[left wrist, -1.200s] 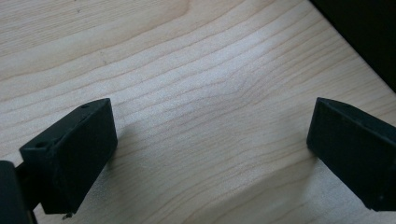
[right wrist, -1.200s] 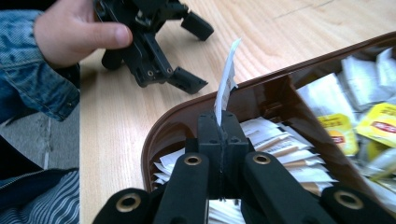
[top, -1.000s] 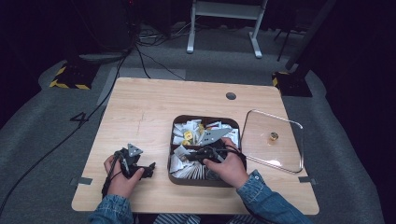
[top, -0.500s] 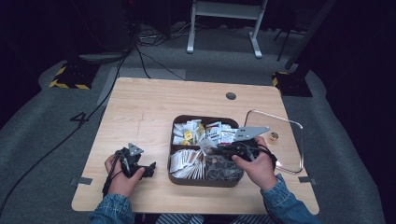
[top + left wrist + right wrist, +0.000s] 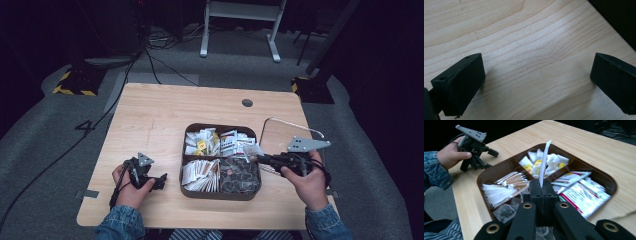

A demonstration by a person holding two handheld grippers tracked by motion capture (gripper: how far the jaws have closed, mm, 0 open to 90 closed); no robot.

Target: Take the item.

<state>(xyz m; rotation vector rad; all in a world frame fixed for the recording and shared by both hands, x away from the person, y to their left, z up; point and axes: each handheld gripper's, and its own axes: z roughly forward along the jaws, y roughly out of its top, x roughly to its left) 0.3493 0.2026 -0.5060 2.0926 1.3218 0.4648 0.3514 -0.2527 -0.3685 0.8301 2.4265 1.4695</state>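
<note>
High view: a brown compartment tray (image 5: pixel 220 187) sits on the wooden bench (image 5: pixel 160 120), its four sections filled with sachets, stick packets and dark wrapped items. A clear glass lid (image 5: pixel 280 131) lies on the bench just to the tray's right. The right tongs (image 5: pixel 256 156) hover over the tray's right edge, above the border between tray and lid, with a small white sachet (image 5: pixel 252 149) at their tip. The left tongs (image 5: pixel 159 181) rest on the bench left of the tray, well apart from the sachet.

Left gripper view: the two black jaws stand spread wide, with bare bench (image 5: pixel 536 50) grain between them and nothing held.

Right gripper view: the right tongs (image 5: pixel 541 185) are pressed together and pinch the lower edge of the white sachet (image 5: pixel 544 160), which stands upright on its edge above the tray (image 5: pixel 499 171). Behind it lie printed packets and yellow-marked sachets; to the left are bundles of white and brown stick packets. The left tongs (image 5: pixel 490 157) show farther off in a hand (image 5: pixel 450 155) on the bench.

The step in hand looks like carrying one picked sachet out of the tray towards the right. The next move probably calls for a steady carry clear of the tray wall, lowering over the set-down place, and only then letting the jaws part; the grip is thin and at the edge, so a jerk could let the sachet slip or swing.
</note>
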